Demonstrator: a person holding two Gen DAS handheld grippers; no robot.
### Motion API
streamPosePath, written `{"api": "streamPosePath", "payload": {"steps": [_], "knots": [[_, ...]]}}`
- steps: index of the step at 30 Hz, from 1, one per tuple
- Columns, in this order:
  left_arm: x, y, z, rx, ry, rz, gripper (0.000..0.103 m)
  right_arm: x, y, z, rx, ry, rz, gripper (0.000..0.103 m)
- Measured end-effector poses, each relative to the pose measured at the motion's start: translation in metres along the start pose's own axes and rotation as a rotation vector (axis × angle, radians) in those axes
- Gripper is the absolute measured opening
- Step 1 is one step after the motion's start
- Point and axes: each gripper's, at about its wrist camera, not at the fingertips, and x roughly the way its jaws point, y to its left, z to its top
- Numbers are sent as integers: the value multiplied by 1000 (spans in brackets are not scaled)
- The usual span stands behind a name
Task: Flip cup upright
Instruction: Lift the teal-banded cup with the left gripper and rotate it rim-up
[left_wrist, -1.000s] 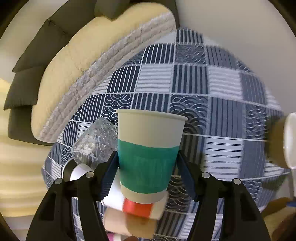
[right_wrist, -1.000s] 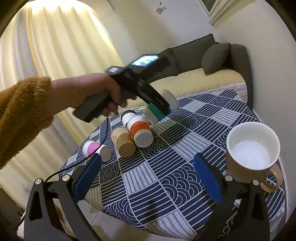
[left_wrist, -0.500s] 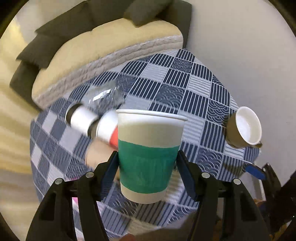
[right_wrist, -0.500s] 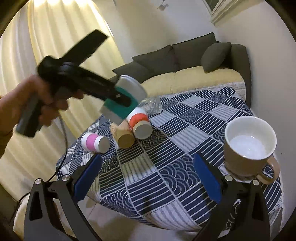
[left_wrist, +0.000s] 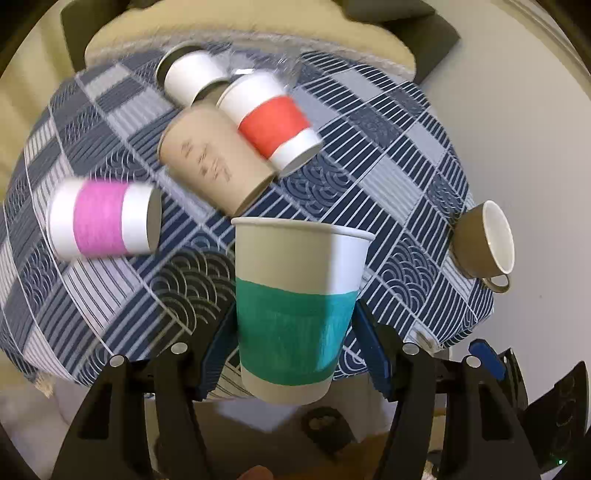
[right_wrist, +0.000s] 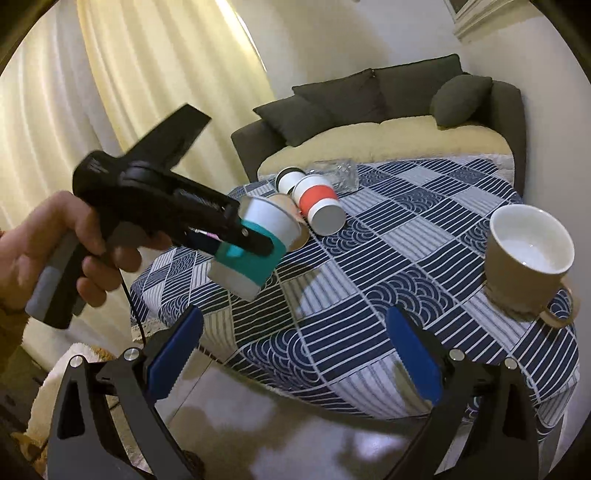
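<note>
Cup (left_wrist: 295, 306) | clamped in left tongs (left_wrist: 293, 343) | right tongs (right_wrist: 291, 354) wide, empty

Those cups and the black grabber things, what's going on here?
A person holds a grabber in each hand. The left tool is clamped on a green cup, held in the air above the table, tilted, not yet set down. The right tool is open and holds nothing. Pink, tan, red and white cups lie on their sides, and a mug stands upright near the edge.
</note>
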Motion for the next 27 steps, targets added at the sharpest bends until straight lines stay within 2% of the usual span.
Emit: {"api": "streamPosePath", "payload": {"steps": [5, 8, 16, 18, 20, 22, 27], "knots": [[19, 13, -9, -64, 44, -18, 62, 7, 0, -1, 1, 17, 3, 98], [30, 19, -14, -87, 66, 7, 62, 10, -1, -1, 5, 27, 6, 98], [32, 25, -12, -139, 53, 20, 62, 16, 0, -2, 0, 47, 9, 98], [29, 25, -12, -137, 38, 35, 67, 18, 0, -2, 0, 48, 8, 98], [23, 24, -11, -122, 2, 52, 78, 19, -1, -3, 0, 52, 7, 98], [18, 22, -10, -95, -17, 58, 82, 21, 0, -3, -1, 57, 5, 98], [4, 22, -9, -75, -47, 48, 83, 28, 3, -4, -13, 84, -1, 98]]}}
